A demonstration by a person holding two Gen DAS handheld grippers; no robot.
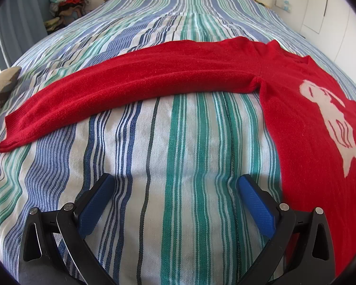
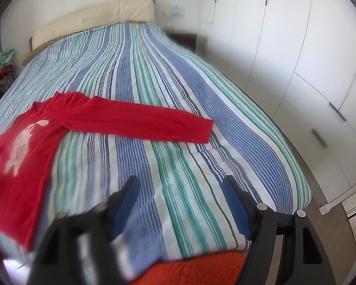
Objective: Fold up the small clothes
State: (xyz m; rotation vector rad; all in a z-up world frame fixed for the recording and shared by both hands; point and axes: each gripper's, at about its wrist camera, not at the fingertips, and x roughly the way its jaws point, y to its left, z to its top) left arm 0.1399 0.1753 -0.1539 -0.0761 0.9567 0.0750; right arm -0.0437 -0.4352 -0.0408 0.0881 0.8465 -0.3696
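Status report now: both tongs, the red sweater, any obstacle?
Left tongs open, empty. Right tongs open, empty. Red sweater flat on striped bedspread, sleeves spread. Nothing in the way.

Red sweater (image 2: 30,147) spread flat on striped bedspread (image 2: 154,90), right hand-held gripper (image 2: 180,185) hovering empty, jaws apart

Both grippers just hanging there, wide open

My left gripper (image 1: 175,185) angles down over the bedspread (image 1: 154,142), blue pads (image 1: 96,204) spread apart, nothing between them. My right gripper (image 2: 180,187) is tilted down above it too, same deal.
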